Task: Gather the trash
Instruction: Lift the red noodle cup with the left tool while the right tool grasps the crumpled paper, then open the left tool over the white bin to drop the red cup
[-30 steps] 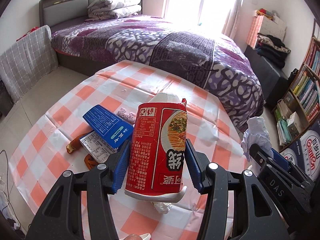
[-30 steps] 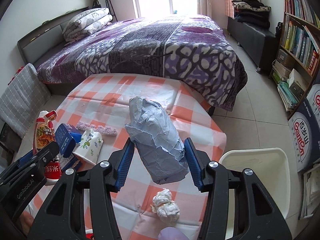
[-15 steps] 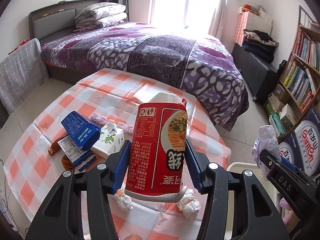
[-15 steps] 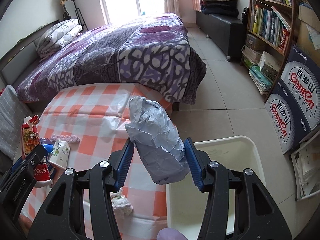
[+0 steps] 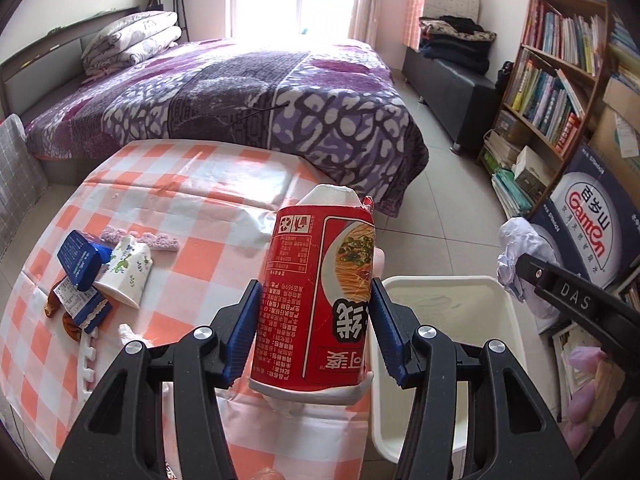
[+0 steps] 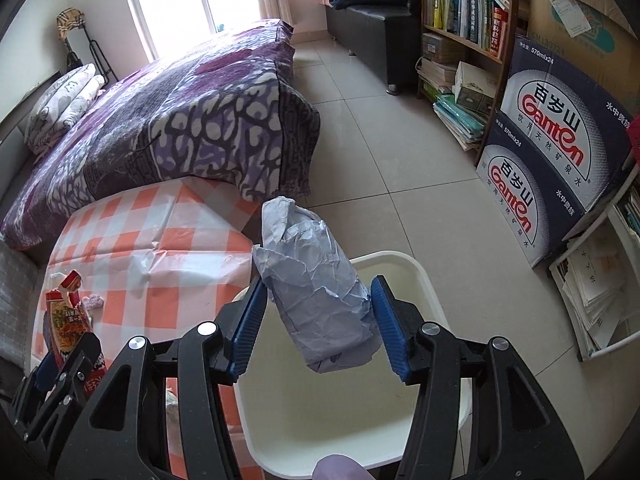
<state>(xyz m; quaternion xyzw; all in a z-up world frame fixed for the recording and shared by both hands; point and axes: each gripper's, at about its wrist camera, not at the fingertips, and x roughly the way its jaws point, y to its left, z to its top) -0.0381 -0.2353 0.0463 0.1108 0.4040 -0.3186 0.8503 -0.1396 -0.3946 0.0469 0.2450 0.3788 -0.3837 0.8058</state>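
My left gripper [image 5: 314, 330] is shut on a red instant-noodle cup [image 5: 320, 300], held upside down above the table's right edge, beside the white bin [image 5: 444, 292]. My right gripper [image 6: 316, 326] is shut on a crumpled blue-grey paper wad [image 6: 316, 300], held above the white bin [image 6: 400, 420]. In the right wrist view the left gripper and its cup [image 6: 68, 320] show at lower left. In the left wrist view the right gripper's paper wad [image 5: 520, 256] shows at the right, over the bin's far side.
On the orange-checked tablecloth [image 5: 192, 216] lie a blue box [image 5: 80, 258], a floral paper cup [image 5: 126, 270], a purple strip [image 5: 140, 236] and wrappers [image 5: 80, 308]. A bed [image 5: 240, 92] stands behind. Bookshelf [image 5: 552, 80] and Ganten cartons [image 6: 552, 168] at right.
Both grippers have swung right from over the table toward the white bin, each still holding its item. The right gripper's paper wad now hangs over the bin's opening.
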